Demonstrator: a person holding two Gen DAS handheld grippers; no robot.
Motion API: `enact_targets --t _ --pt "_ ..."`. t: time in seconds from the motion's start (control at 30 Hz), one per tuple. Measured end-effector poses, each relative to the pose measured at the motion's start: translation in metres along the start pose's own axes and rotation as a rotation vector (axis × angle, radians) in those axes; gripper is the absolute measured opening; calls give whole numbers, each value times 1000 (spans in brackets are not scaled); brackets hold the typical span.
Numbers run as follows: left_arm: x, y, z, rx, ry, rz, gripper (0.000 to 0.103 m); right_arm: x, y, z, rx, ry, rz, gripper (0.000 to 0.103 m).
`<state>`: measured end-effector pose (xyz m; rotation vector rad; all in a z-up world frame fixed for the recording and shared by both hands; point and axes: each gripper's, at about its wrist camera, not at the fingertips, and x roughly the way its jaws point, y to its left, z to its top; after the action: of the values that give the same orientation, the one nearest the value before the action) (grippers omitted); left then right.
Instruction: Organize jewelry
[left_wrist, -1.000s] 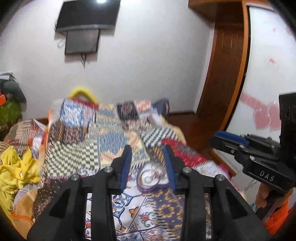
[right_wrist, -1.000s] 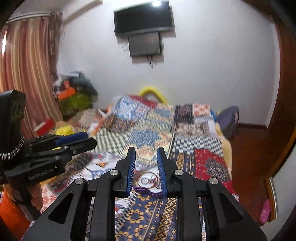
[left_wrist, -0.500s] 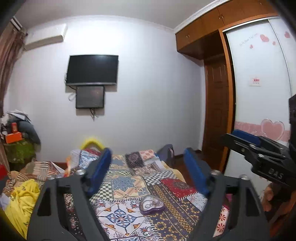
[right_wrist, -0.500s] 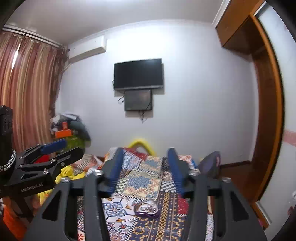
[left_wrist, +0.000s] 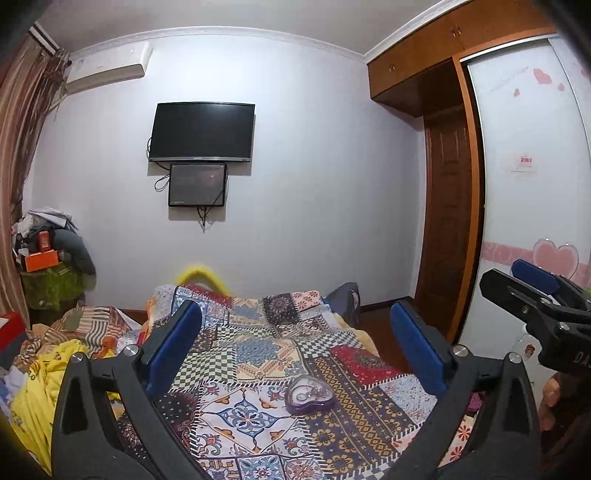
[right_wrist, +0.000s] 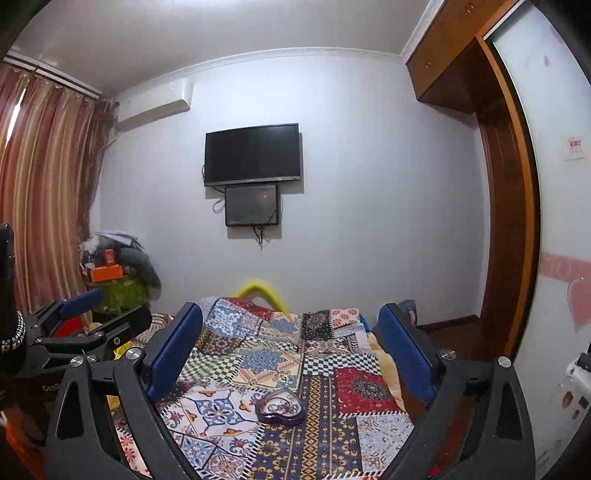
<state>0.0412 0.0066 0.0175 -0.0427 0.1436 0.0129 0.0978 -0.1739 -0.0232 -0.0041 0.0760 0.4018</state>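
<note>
A purple heart-shaped jewelry box with a clear top lies on the patchwork bedspread; small metal pieces show inside it. It also shows in the right wrist view. My left gripper is open wide and empty, held above and behind the box. My right gripper is open wide and empty too, also back from the box. Each gripper shows at the edge of the other's view: the right gripper and the left gripper.
A patchwork-covered bed fills the foreground. Yellow clothes lie at its left. A cluttered stand is by the curtain. A TV hangs on the far wall. A wardrobe with a sliding door stands on the right.
Both grippers opened from nearly shut to wide and pulled up and back from the heart box, which stays on the bedspread.
</note>
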Motion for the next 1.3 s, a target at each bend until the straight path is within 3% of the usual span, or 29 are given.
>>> enact_targets --t 1.3 --pt "6 6 -6 -26 37 -10 102 1 -4 -7 -8 69 -1 95"
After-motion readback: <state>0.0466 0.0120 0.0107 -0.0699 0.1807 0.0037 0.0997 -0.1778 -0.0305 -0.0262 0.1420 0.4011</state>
